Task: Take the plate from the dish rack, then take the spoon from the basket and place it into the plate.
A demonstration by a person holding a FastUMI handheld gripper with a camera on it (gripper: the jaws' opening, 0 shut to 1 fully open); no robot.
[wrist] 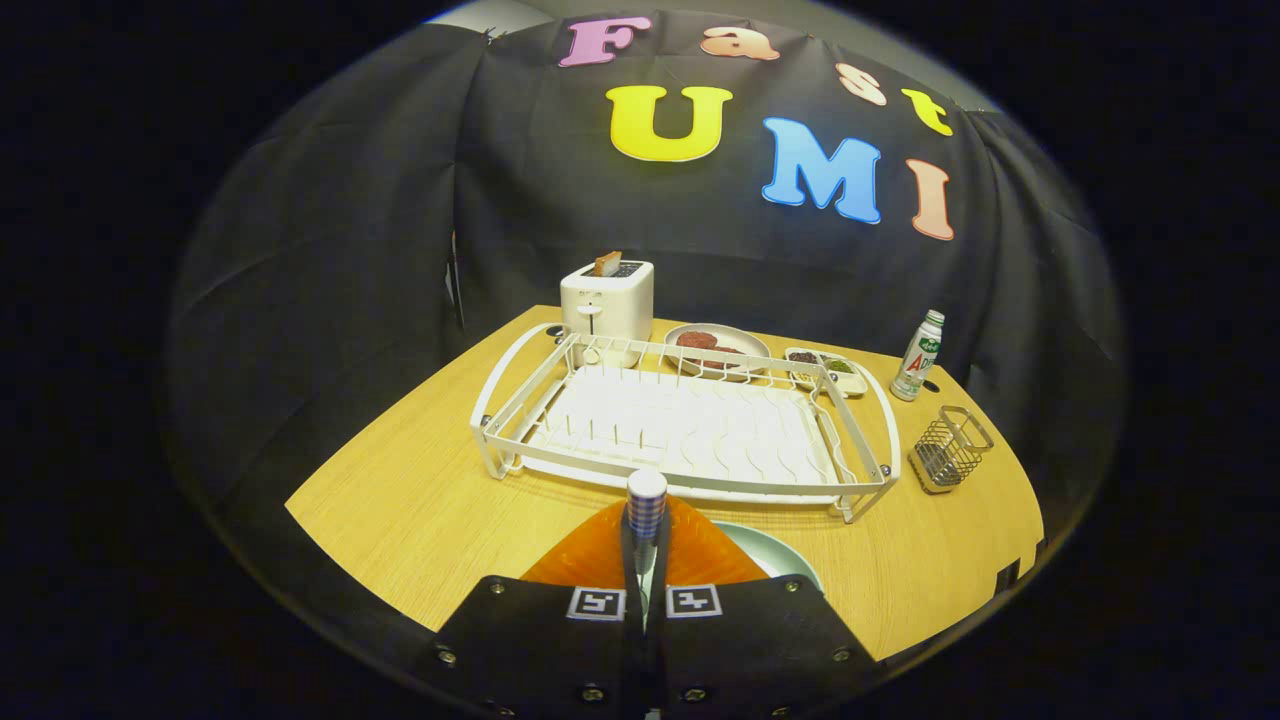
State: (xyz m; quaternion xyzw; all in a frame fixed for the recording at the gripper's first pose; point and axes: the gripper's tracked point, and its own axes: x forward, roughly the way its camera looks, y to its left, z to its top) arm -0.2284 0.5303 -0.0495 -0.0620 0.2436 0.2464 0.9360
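My gripper (646, 580) is shut on a spoon (647, 497). The spoon's handle stands up between the fingers, and its striped white and blue end points toward the rack. Directly under the fingers an orange ribbed plate (590, 556) lies on the wooden table (420, 500). The rim of a pale green plate (772, 560) shows beside it on the right. The white dish rack (690, 425) stands just beyond the fingers with nothing in its slots. The wire basket (950, 450) sits right of the rack and holds nothing.
Behind the rack stand a white toaster (607, 298) with a slice in it, a plate of food (716, 346) and a small dish (826, 368). A bottle (918, 356) stands behind the basket. Bare tabletop lies left of the rack.
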